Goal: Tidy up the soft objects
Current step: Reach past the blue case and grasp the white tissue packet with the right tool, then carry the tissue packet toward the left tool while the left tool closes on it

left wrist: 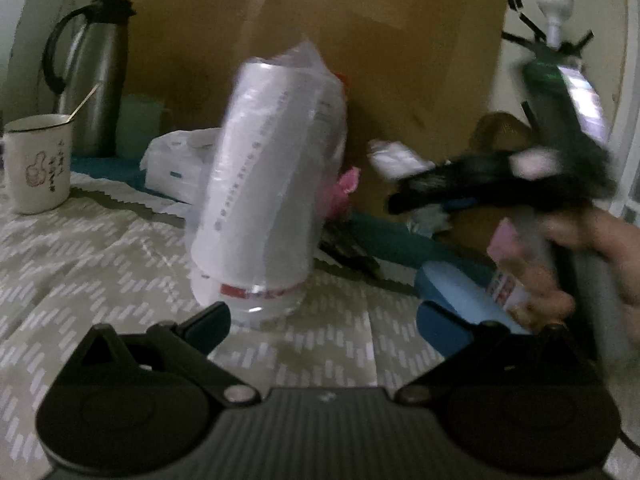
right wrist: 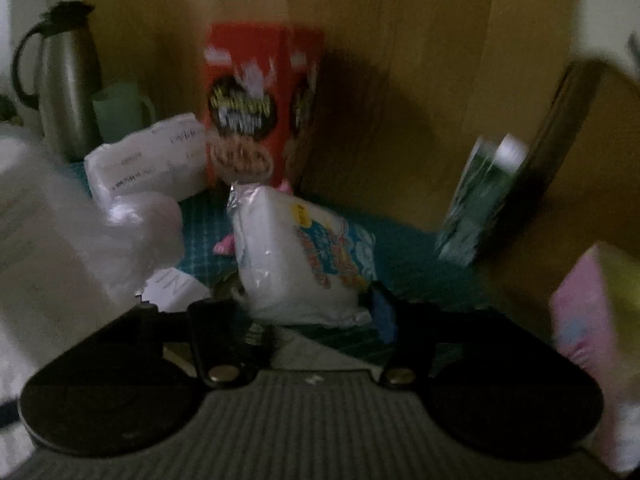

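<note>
In the left wrist view my left gripper is open, its fingers spread wide. A tall stack of white cups in a clear bag stands upright just beyond it. The right gripper shows blurred at the right with a white packet at its tip. In the right wrist view my right gripper is shut on that soft white packet with a colourful print. The clear bag shows blurred at the left.
A steel thermos, a white mug, a green cup and a white tissue pack stand at the left. A red snack bag leans on the cardboard box. A green pack and a pink pack are at the right.
</note>
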Demonstrator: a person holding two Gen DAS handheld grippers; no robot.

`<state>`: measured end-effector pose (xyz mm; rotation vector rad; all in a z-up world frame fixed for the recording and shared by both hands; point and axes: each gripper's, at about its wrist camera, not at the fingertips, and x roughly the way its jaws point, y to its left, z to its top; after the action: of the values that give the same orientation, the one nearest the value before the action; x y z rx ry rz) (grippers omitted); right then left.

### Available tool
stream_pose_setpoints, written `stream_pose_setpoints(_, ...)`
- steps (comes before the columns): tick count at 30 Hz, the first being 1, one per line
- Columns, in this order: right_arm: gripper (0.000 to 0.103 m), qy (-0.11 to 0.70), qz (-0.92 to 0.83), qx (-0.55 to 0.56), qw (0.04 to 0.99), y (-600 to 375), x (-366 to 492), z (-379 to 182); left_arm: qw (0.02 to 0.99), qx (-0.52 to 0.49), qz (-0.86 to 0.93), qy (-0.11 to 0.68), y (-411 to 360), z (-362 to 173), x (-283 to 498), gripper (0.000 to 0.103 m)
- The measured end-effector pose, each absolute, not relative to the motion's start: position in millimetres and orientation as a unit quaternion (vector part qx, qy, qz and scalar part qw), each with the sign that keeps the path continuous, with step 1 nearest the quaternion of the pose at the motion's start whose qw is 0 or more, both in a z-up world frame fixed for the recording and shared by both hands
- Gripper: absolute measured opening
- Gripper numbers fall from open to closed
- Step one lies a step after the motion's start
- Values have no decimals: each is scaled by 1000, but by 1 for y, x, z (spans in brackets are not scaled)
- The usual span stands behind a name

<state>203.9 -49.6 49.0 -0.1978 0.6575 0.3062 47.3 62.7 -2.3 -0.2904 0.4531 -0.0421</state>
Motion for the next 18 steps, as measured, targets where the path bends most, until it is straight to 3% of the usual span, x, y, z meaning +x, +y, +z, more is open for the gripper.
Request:
stream_pose_setpoints(8, 65, 225, 164, -170, 945, -102, 73, 71, 944, -225, -7, 240, 93, -9, 57, 103)
stream_pose_setpoints(15, 66, 285, 149, -152, 935, -129, -20, 28, 955, -162, -23, 247, 71, -6, 56, 103)
stream_pose_setpoints(18, 73, 297, 129, -148, 935, -122, -32, 6, 954, -139, -46, 260, 62, -5, 55, 103)
